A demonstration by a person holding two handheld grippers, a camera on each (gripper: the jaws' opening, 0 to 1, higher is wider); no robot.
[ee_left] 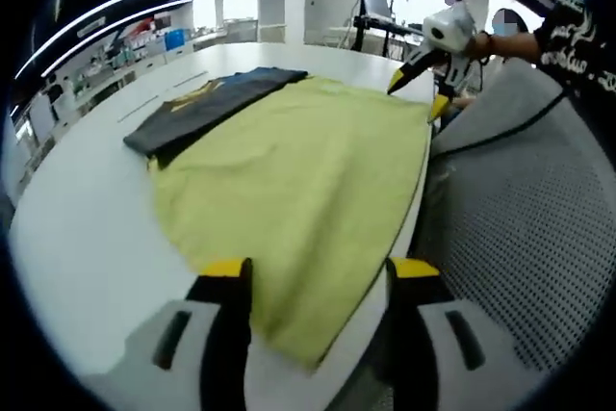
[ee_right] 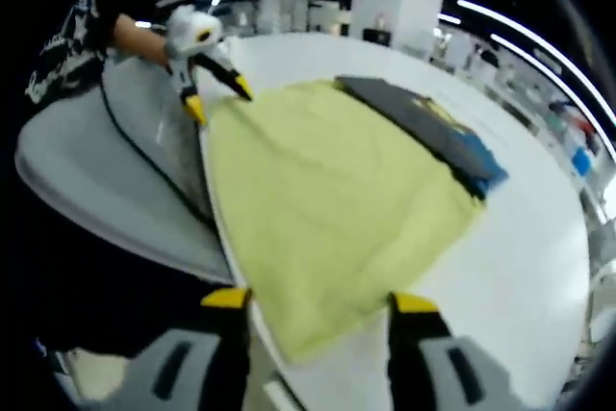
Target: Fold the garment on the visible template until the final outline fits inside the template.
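A yellow-green garment [ee_left: 298, 180] lies spread flat on the white table [ee_left: 87, 228], reaching the table's edge. My left gripper [ee_left: 320, 271] is open, its yellow-tipped jaws straddling the garment's near corner just above the cloth. At the garment's far corner in the left gripper view, a hand holds my right gripper [ee_left: 421, 93]. In the right gripper view the same garment [ee_right: 327, 199] runs away from my open right gripper [ee_right: 320, 300], whose jaws flank its near corner. The left gripper [ee_right: 217, 98] shows at the far end, jaws apart.
A folded dark garment [ee_left: 212, 103] with a yellow print lies along the yellow one's far side [ee_right: 423, 122]. A grey mesh-textured surface [ee_left: 520, 199] adjoins the table's edge [ee_right: 96, 161]. A person's dark sleeve [ee_left: 577, 36] reaches in. Desks and equipment stand behind.
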